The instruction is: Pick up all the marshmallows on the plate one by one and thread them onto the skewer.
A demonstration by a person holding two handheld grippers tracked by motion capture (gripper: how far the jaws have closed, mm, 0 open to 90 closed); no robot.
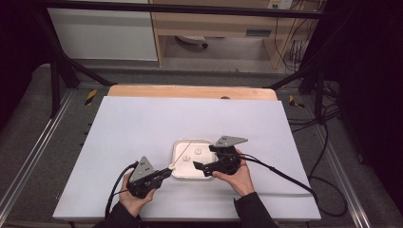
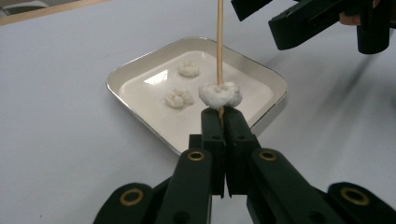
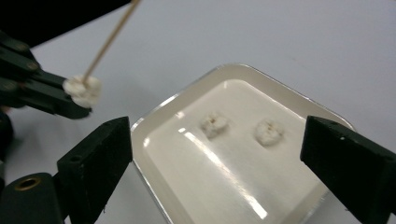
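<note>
My left gripper (image 2: 223,112) is shut on the lower end of a thin wooden skewer (image 2: 219,42), which stands up from the jaws. A white puffy piece (image 2: 220,94) is threaded on the skewer right at the jaw tips. Two more white pieces (image 3: 214,124) (image 3: 269,132) lie in a shallow white square tray (image 1: 209,141). My right gripper (image 3: 217,140) is open over the tray's near right side, with nothing between its jaws. In the high view the left gripper (image 1: 166,172) is at the tray's left front corner and the skewer (image 1: 180,154) slants over the tray.
The tray sits near the front middle of a white table top (image 1: 142,123) with a wooden strip along its far edge. Black cables trail from both grippers toward the front and right. A dark frame and shelves stand beyond the table.
</note>
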